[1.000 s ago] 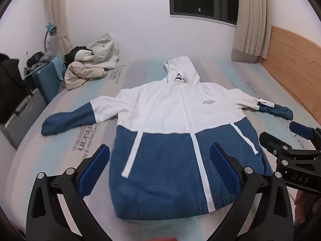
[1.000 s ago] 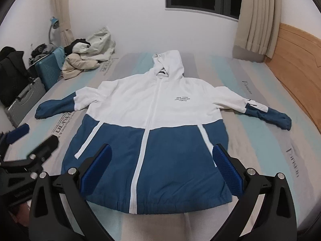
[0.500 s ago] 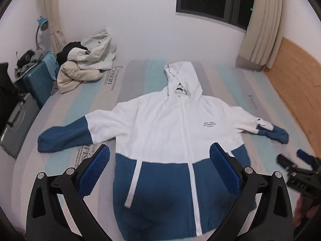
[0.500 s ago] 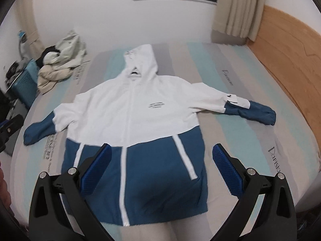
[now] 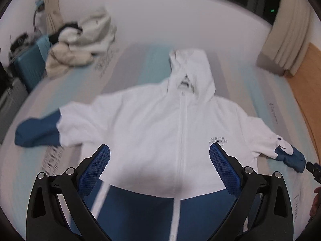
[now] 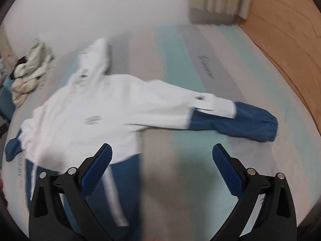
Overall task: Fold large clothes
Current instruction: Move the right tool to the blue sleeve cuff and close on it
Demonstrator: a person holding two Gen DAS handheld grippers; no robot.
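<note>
A white and blue hooded jacket (image 5: 160, 124) lies flat, front up, on the bed, sleeves spread to both sides and hood toward the far wall. My left gripper (image 5: 159, 158) hovers open above the jacket's chest, nothing between its blue pads. My right gripper (image 6: 161, 158) is open too, above bare mattress just right of the jacket's (image 6: 104, 110) side seam. The right sleeve's blue cuff (image 6: 252, 124) stretches out ahead of it, to the right. The right gripper's tip (image 5: 313, 168) shows at the left wrist view's right edge, by that cuff (image 5: 291, 158).
The striped mattress (image 6: 180, 60) carries a heap of crumpled clothes (image 5: 80, 46) at its far left corner, next to a blue suitcase (image 5: 30, 66). A wooden headboard (image 6: 280, 30) runs along the right side. Curtains (image 5: 286, 30) hang at the far wall.
Both grippers have moved forward over the bed and lower toward the jacket. The right one has swung right toward the right sleeve. Both stay open.
</note>
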